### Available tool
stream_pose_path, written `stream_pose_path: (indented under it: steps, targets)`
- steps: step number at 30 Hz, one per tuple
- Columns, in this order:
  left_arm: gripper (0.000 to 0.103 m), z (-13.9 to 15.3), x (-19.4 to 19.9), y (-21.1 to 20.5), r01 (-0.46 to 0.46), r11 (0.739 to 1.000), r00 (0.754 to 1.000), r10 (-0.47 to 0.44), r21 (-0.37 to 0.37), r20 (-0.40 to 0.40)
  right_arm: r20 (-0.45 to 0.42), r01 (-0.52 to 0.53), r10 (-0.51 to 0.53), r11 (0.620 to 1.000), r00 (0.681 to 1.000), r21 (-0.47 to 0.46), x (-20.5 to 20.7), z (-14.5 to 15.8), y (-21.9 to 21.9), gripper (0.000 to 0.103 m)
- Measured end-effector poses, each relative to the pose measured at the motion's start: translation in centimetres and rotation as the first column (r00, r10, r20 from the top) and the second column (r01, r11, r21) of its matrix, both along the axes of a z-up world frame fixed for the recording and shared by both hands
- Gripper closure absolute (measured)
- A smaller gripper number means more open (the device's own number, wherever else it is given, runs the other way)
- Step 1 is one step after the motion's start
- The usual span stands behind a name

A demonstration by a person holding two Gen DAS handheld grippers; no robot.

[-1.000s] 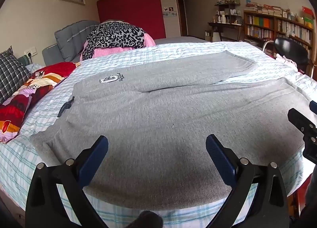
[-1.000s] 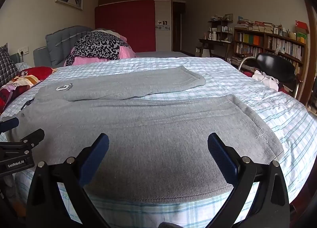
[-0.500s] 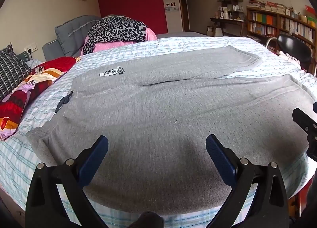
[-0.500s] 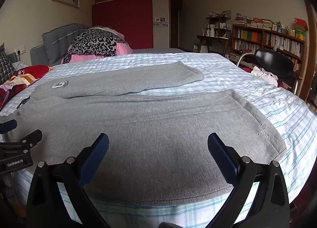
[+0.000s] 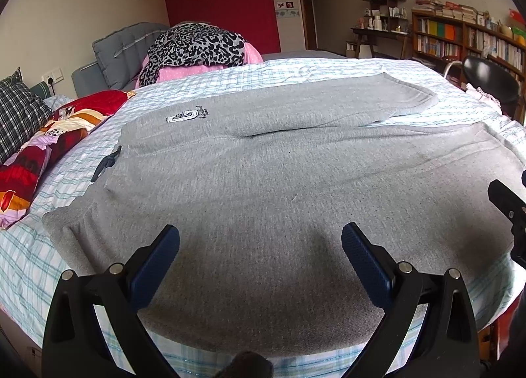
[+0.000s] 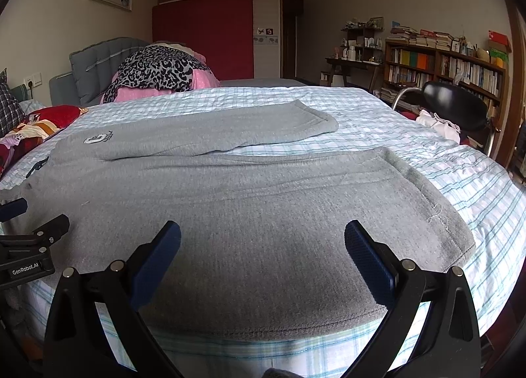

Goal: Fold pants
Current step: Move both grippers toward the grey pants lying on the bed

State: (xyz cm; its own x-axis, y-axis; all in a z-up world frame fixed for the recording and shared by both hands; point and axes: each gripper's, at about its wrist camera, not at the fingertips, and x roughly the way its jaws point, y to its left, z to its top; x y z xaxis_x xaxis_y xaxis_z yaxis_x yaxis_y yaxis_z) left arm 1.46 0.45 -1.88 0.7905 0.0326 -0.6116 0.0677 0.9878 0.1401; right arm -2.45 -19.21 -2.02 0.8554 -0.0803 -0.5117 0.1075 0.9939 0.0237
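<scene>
Hovering over grey pants (image 5: 263,187), left tongs (image 5: 260,248) and right tongs (image 6: 262,246), jaws apart.

pants (image 5: 279,187) on bed (image 5: 296,72), pillows (image 5: 36,148) left

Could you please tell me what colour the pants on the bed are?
Grey; the pants show best in the left wrist view.
</scene>
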Motion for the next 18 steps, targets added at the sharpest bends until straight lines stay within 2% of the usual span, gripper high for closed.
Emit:
stream_pose_path:
  steps: [18]
  targets:
    - [0.005, 0.18, 0.62, 0.64, -0.027, 1.000, 1.000, 0.027, 0.015, 0.007, 0.006, 0.004, -0.004, 1.000, 1.000, -0.022, 0.66, 0.43, 0.07, 0.002]
